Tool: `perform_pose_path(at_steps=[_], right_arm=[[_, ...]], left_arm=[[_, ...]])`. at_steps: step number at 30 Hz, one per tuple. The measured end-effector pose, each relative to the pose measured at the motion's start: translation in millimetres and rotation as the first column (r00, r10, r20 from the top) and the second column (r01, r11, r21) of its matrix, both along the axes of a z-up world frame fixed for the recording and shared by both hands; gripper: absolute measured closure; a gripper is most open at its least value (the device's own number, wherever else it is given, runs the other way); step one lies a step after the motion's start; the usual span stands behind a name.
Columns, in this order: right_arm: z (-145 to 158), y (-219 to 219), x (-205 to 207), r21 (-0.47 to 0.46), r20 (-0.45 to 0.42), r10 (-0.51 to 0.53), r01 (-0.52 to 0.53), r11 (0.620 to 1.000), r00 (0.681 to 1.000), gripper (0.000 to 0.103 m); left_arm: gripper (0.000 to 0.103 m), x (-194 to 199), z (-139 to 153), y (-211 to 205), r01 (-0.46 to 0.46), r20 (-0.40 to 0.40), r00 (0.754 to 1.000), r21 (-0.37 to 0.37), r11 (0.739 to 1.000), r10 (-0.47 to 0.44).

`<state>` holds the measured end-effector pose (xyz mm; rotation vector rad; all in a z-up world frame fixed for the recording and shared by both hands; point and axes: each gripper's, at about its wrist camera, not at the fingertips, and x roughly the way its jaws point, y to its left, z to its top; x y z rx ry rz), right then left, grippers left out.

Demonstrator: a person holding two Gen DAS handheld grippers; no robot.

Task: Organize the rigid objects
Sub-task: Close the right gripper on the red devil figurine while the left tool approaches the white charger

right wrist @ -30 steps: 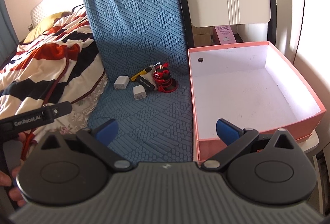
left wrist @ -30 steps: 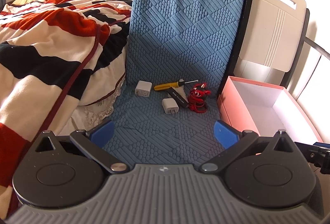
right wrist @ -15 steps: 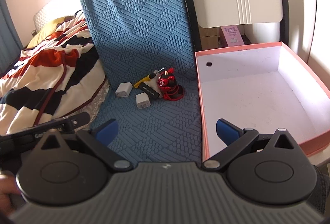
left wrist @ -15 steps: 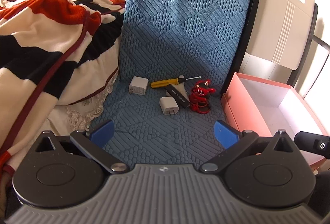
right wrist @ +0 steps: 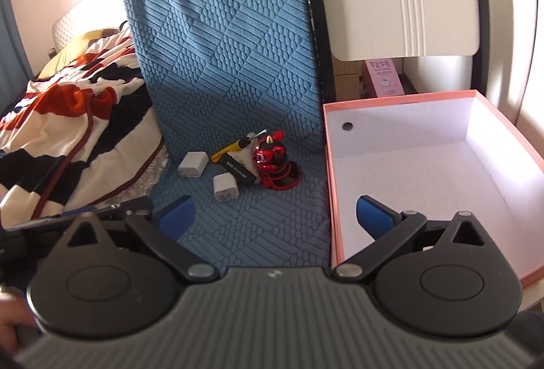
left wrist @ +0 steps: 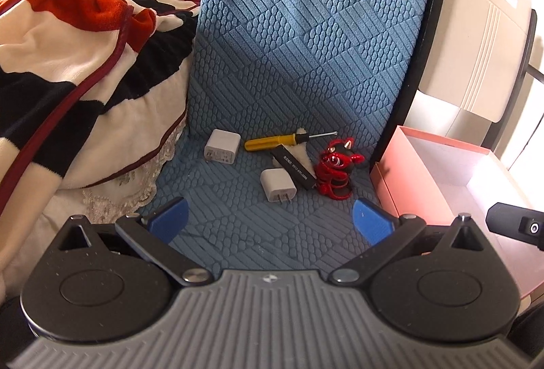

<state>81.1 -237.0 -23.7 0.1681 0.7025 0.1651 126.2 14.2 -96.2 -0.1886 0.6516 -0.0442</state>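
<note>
While level over the seat — left gripper (left wrist: 270,216) fingers wide | right gripper (right wrist: 275,214) fingers wide

Black linkage arms, silver pivot screws, blue fingers (left wrist: 170,216), ribbed grey housing.

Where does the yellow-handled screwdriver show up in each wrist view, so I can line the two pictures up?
Left wrist: the yellow-handled screwdriver lies just above centre on the blue cushion, between the far white charger and the red toy.
Right wrist: the screwdriver is left of centre, partly hidden behind the black stick.
Shared landmark: the pink box, to the right of the pile.
</note>
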Motion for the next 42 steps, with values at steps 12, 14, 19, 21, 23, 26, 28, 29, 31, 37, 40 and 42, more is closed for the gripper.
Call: perform_pose_path(at_steps=[12, 14, 19, 21, 23, 26, 28, 29, 31, 37, 40, 42], right_arm=[[-2.4, 6.0, 39.7, 0.035, 0.002, 0.031, -0.031, 0.999, 1.0, 0.0], [-3.4, 6.0, 46.3, 0.036, 0.003, 0.033, -0.033, 0.999, 0.999, 0.001], [-7.0, 6.8, 63.7, 0.042, -0.003, 0.03, -0.029, 0.999, 1.0, 0.002], [-9.4, 7.6, 70.2, 0.047, -0.006, 0.032, -0.032, 0.998, 0.999, 0.002], [-12.5, 8.8, 76.3, 0.048, -0.012, 0.033, -0.032, 0.998, 0.999, 0.002], [-17.2, 11.1, 85.5, 0.046, -0.022, 0.041, -0.04, 0.998, 0.999, 0.004], [-20.1, 11.8, 91.2, 0.042, -0.025, 0.041, -0.04, 0.998, 0.999, 0.004], [-21.6, 11.5, 93.8, 0.042, -0.028, 0.039, -0.038, 0.998, 0.999, 0.004], [-24.8, 10.3, 98.5, 0.048, -0.037, 0.037, -0.035, 0.998, 0.999, 0.006], [-34.7, 13.5, 114.6, 0.056, -0.056, 0.049, -0.046, 0.997, 0.997, 0.019], [-39.8, 17.0, 122.7, 0.061, -0.06, 0.055, -0.052, 0.997, 0.997, 0.024], [-41.7, 18.9, 127.7, 0.057, -0.06, 0.055, -0.052, 0.997, 0.997, 0.026]], left_arm=[[0.0, 31.9, -5.7, 4.1, -0.002, -0.008, 1.0, -0.015, 1.0, 0.002], [0.0, 37.9, -5.9, 4.4, -0.002, -0.009, 1.0, -0.014, 1.0, 0.002], [0.0, 53.1, -8.7, 2.1, 0.005, -0.009, 1.0, -0.004, 1.0, -0.005], [0.0, 60.1, -10.9, 1.0, 0.009, -0.014, 1.0, -0.005, 1.0, -0.009], [0.0, 67.0, -13.6, 0.3, 0.015, -0.022, 1.0, -0.009, 1.0, -0.015], [0.0, 77.3, -18.4, -2.6, 0.028, -0.018, 0.999, 0.001, 1.0, -0.028], [0.0, 84.8, -22.7, -5.1, 0.033, -0.019, 0.999, 0.024, 0.999, -0.033], [0.0, 88.0, -24.6, -5.0, 0.029, -0.016, 0.999, 0.031, 0.999, -0.029], [0.0, 94.8, -29.2, -3.4, 0.029, -0.019, 0.999, 0.028, 0.999, -0.029], [0.0, 112.8, -39.1, -0.2, 0.026, -0.051, 0.998, 0.011, 1.0, -0.026], [0.0, 119.1, -40.9, -0.1, 0.023, -0.058, 0.998, 0.014, 1.0, -0.022], [0.0, 125.2, -43.5, 0.2, 0.027, -0.079, 0.996, 0.007, 1.0, -0.027]])
